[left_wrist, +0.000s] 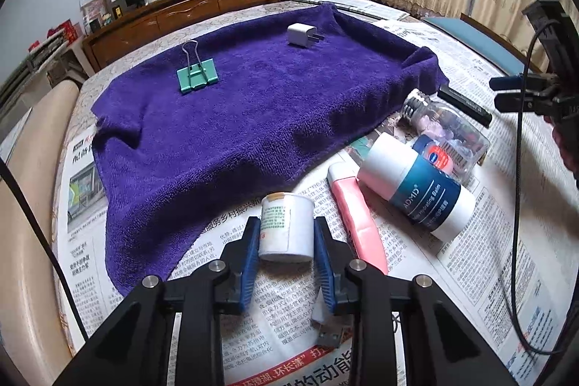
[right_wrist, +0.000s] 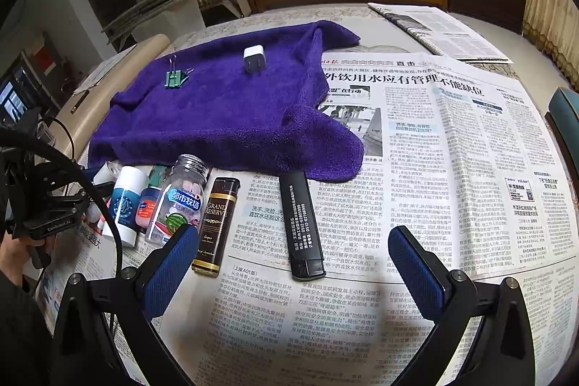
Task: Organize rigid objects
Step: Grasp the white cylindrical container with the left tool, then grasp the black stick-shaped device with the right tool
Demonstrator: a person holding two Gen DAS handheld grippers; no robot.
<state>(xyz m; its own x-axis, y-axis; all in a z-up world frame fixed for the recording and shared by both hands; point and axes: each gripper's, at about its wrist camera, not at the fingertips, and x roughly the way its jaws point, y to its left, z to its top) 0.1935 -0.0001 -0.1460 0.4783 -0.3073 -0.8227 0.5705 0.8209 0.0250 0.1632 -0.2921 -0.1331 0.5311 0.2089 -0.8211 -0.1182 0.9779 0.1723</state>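
A purple towel (left_wrist: 235,118) lies on the newspaper-covered table and holds a green binder clip (left_wrist: 198,77) and a white charger plug (left_wrist: 300,35). My left gripper (left_wrist: 286,241) has its blue pads on both sides of a small white pill bottle (left_wrist: 287,228) lying on the newspaper. My right gripper (right_wrist: 293,263) is open and empty above the paper, with a black lighter (right_wrist: 301,227) lying between its pads. The towel (right_wrist: 224,111), clip (right_wrist: 175,77) and plug (right_wrist: 254,59) also show in the right wrist view.
Beside the bottle lie a pink tube (left_wrist: 356,223), a white and blue ADMD stick (left_wrist: 416,187), a small blue jar (left_wrist: 434,152) and a clear candy jar (left_wrist: 448,125). A brown lighter (right_wrist: 217,223) lies by the black one. A USB stick (left_wrist: 331,337) lies under my left gripper.
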